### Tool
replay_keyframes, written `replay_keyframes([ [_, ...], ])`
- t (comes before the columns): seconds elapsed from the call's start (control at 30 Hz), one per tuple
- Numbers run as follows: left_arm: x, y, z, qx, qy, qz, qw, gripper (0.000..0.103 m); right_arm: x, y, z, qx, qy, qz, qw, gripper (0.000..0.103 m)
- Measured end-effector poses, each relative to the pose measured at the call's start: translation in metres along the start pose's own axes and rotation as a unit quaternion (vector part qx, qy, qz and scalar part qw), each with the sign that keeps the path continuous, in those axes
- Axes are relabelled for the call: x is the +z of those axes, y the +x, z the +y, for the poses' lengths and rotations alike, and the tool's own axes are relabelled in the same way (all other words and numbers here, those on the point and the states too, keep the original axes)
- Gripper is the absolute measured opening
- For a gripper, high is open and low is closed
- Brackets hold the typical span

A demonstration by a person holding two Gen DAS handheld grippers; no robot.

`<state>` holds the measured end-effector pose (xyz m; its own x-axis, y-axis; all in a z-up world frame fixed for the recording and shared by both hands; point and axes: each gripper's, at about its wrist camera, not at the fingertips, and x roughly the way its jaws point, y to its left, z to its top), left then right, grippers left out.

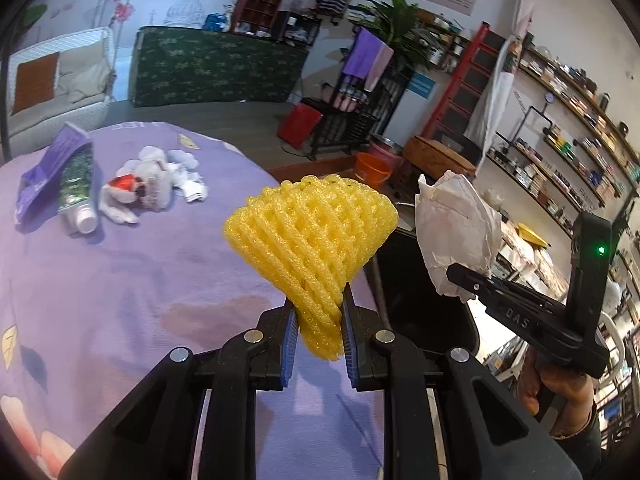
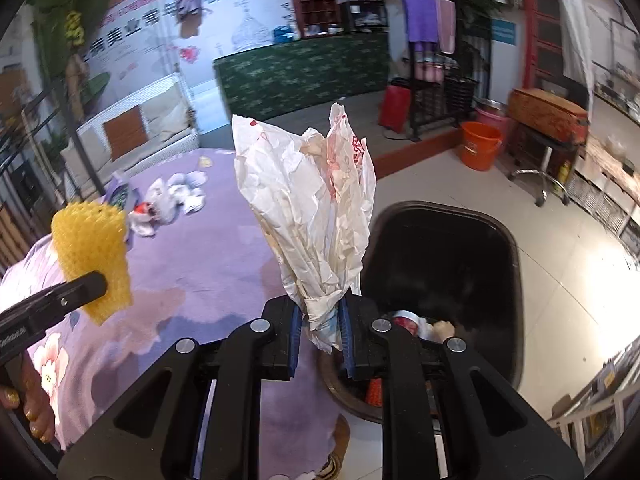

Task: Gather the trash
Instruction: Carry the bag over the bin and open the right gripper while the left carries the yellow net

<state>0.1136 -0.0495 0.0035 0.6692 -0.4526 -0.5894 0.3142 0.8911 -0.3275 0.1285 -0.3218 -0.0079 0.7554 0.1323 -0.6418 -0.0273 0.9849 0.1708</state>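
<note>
My left gripper (image 1: pixel 319 320) is shut on a yellow foam fruit net (image 1: pixel 310 236) and holds it above the edge of the purple-clothed table (image 1: pixel 120 280). My right gripper (image 2: pixel 319 320) is shut on a crumpled white paper bag (image 2: pixel 312 200), held over the table's edge beside the black trash bin (image 2: pixel 480 240). The bin holds some trash (image 2: pixel 412 322). The net also shows in the right wrist view (image 2: pixel 92 256), and the bag in the left wrist view (image 1: pixel 456 228). On the table lie a toothpaste tube (image 1: pixel 76 188), a purple box (image 1: pixel 48 172) and crumpled wrappers and tissues (image 1: pixel 156 184).
The bin stands on the tiled floor (image 2: pixel 560 280) right of the table. An orange bucket (image 2: pixel 480 144), a stool (image 2: pixel 548 120), a black rack (image 2: pixel 432 80) and shelves (image 1: pixel 560 152) stand further back. A white sofa (image 1: pixel 56 84) is behind the table.
</note>
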Motion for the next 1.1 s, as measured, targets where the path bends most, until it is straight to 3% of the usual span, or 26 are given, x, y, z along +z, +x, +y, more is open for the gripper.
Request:
replay_keyframes([
  [0.23, -0.001, 0.021, -0.032, -0.027, 0.031, 0.017, 0.999, 0.019, -0.007, 0.025, -0.044, -0.063, 0.039, 0.025, 0.997, 0.017],
  [0.43, 0.0, 0.031, -0.051, -0.036, 0.055, 0.022, 0.9976, 0.019, -0.023, 0.066, -0.07, -0.078, 0.074, 0.088, 0.99, 0.017],
  [0.57, -0.001, 0.037, -0.054, -0.042, 0.056, 0.032, 0.997, 0.019, -0.031, 0.083, -0.074, -0.085, 0.079, 0.106, 0.988, 0.018],
  [0.63, -0.003, 0.039, -0.055, -0.042, 0.06, 0.035, 0.9967, 0.019, -0.034, 0.086, -0.075, -0.084, 0.086, 0.107, 0.987, 0.027],
  [0.7, -0.004, 0.042, -0.057, -0.043, 0.062, 0.039, 0.9964, 0.019, -0.035, 0.086, -0.075, -0.087, 0.089, 0.103, 0.987, 0.051],
  [0.77, -0.006, 0.044, -0.058, -0.044, 0.061, 0.043, 0.9963, 0.019, -0.036, 0.078, -0.074, -0.094, 0.088, 0.084, 0.988, 0.064],
  [0.93, -0.006, 0.051, -0.059, -0.046, 0.06, 0.054, 0.9957, 0.019, -0.033, 0.065, -0.078, -0.093, 0.101, 0.067, 0.988, 0.064],
  [1.1, -0.008, 0.06, -0.067, -0.048, 0.072, 0.066, 0.9941, 0.019, -0.03, 0.044, -0.088, -0.113, 0.111, 0.041, 0.986, 0.074],
])
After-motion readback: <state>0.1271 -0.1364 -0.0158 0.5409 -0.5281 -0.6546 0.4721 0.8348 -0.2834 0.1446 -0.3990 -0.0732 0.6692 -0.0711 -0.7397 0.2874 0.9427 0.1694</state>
